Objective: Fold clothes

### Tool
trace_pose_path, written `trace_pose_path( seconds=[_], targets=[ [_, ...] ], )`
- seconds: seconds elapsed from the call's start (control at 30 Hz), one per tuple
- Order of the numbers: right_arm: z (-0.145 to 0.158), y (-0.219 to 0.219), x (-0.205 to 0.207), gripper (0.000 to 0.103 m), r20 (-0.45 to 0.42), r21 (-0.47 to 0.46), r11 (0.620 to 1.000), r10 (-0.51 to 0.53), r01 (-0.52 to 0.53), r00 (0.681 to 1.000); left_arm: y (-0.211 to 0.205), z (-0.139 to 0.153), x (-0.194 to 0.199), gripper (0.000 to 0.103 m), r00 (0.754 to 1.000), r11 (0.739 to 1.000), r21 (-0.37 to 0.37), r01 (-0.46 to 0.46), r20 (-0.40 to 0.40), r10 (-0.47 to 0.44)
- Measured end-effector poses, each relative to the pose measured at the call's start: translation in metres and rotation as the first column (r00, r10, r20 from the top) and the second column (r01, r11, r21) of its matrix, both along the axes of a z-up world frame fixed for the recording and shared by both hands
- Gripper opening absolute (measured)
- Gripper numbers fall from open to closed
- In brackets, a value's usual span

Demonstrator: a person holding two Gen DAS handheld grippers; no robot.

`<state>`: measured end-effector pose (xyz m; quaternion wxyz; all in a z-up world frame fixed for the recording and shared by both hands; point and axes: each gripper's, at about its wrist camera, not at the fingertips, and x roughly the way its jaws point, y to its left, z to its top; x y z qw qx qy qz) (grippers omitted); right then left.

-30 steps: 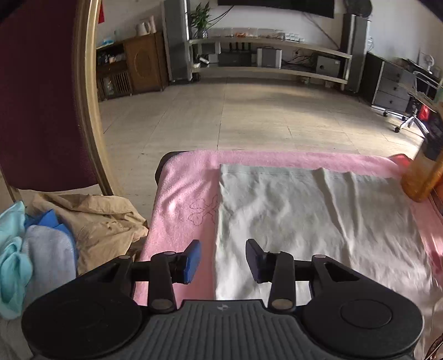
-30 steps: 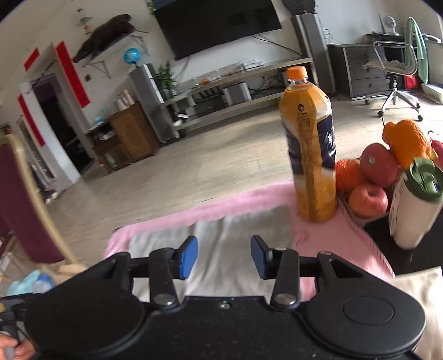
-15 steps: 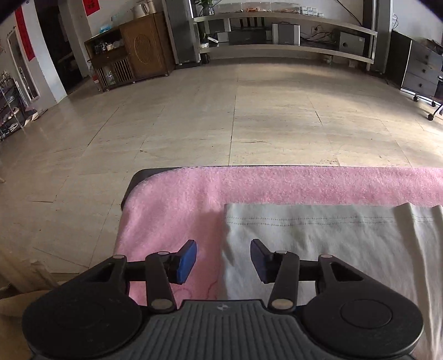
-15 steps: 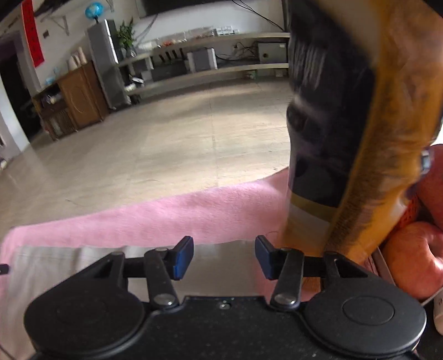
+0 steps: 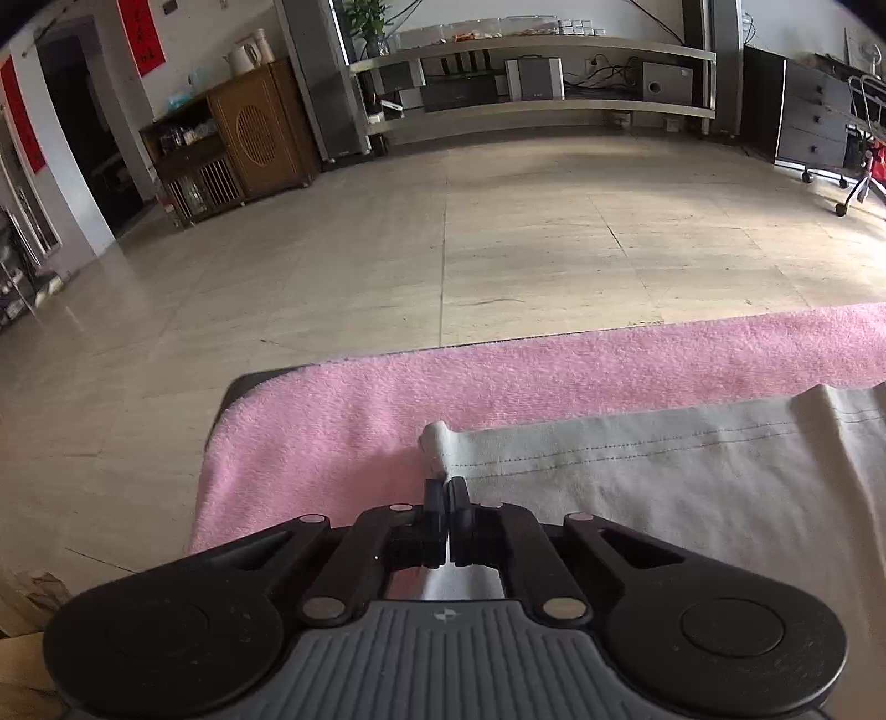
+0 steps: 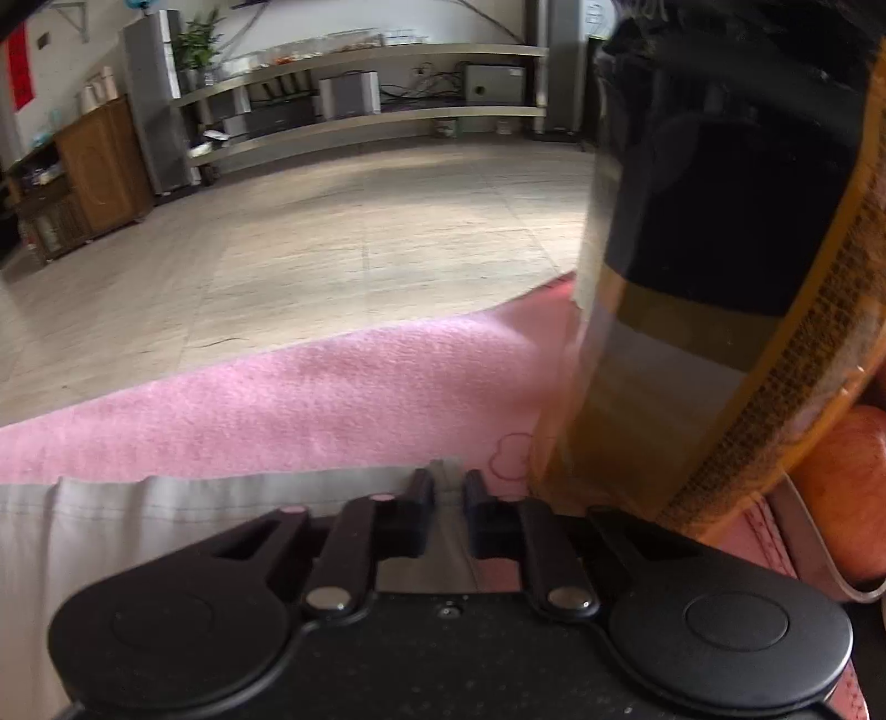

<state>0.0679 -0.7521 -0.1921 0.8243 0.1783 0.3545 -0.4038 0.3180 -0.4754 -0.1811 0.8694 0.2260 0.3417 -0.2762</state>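
Pale grey cotton garment (image 5: 664,498) flat on pink terry towel (image 5: 498,376); soft, light, limp, best held at far hem corners. Left gripper (image 5: 446,493) just closed, clamped on left corner; right gripper (image 6: 446,487) closing on right corner beside orange juice bottle (image 6: 720,277)

orange drink bottle (image 6: 720,266) blurred and cut off at the top edge, apple (image 6: 841,493) cropped at right, grey garment (image 5: 664,498) running under the gripper body

No text can be read anywhere. Red banners (image 5: 145,34) on the wall carry dark characters — too small to make out. The bottle label (image 6: 819,343) shows blurred fine print — illegible.
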Motion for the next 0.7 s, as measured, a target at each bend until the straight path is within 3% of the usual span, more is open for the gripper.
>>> trace_pose_path(
  seconds=[0.13,0.2,0.33,0.47,0.53,0.6,0.67,0.7],
  targets=[
    [0.017,0.011,-0.001,0.007,0.019,-0.112,0.993,0.035,-0.033,0.999,0.005,0.012,-0.007,0.001,0.993,0.998,-0.035,-0.047,0.106,0.050],
    [0.027,0.021,0.001,0.007,0.023,-0.187,0.981,0.048,-0.043,0.999,0.004,0.016,-0.010,0.001,0.980,0.998,-0.010,-0.068,0.188,0.068],
    [0.021,0.024,0.022,0.007,-0.069,-0.253,0.965,0.053,-0.069,0.996,-0.006,0.003,-0.009,0.001,0.975,0.996,0.057,-0.063,0.217,0.049],
    [-0.003,0.018,0.038,0.008,-0.174,-0.234,0.970,0.016,-0.057,0.985,-0.015,-0.022,-0.007,0.003,0.977,0.987,0.127,-0.100,0.201,0.073],
    [-0.007,0.017,0.038,0.013,-0.208,-0.206,0.977,0.014,-0.057,0.978,-0.013,-0.018,-0.012,0.012,0.972,0.984,0.138,-0.115,0.220,0.083],
    [0.007,0.023,0.032,0.036,-0.194,-0.189,0.980,0.021,-0.058,0.981,0.002,0.001,-0.016,0.015,0.979,0.987,0.102,-0.122,0.177,0.103],
    [0.031,0.036,0.017,0.053,-0.157,-0.156,0.985,0.054,-0.079,0.986,0.022,0.026,-0.024,0.017,0.980,0.989,0.068,-0.131,0.161,0.119],
    [0.045,0.044,0.007,0.056,-0.135,-0.144,0.985,0.071,-0.091,0.988,0.034,0.039,-0.032,0.020,0.981,0.990,0.062,-0.124,0.160,0.113]
  ],
)
